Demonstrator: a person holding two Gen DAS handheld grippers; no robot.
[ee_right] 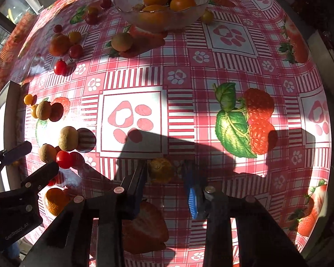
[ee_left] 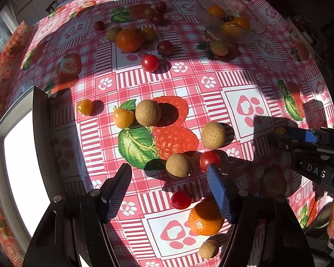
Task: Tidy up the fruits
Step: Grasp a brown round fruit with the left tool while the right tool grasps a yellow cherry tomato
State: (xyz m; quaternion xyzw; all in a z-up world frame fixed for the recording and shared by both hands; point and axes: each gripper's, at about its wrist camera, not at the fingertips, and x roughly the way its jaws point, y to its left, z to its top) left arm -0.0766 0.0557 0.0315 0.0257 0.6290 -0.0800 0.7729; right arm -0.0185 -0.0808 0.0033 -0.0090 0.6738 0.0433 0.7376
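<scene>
Loose fruits lie on a pink checked tablecloth. My left gripper (ee_left: 169,173) is open above a tan longan (ee_left: 179,165) and a red cherry tomato (ee_left: 209,160), touching nothing. A mandarin (ee_left: 206,219) and another cherry tomato (ee_left: 180,199) lie near its blue right finger (ee_left: 220,193). My right gripper (ee_right: 164,171) is open around a small orange fruit (ee_right: 161,170) in shadow; whether its pads touch the fruit I cannot tell. It also shows at the right of the left wrist view (ee_left: 300,138). A glass bowl (ee_right: 127,13) at the far side holds orange fruits.
A white tray (ee_left: 20,162) with a dark rim stands at the left. More longans (ee_left: 148,112), yellow tomatoes (ee_left: 85,106), a large orange (ee_left: 129,39) and dark grapes (ee_left: 164,47) are scattered across the cloth. A longan (ee_right: 121,41) lies beside the bowl.
</scene>
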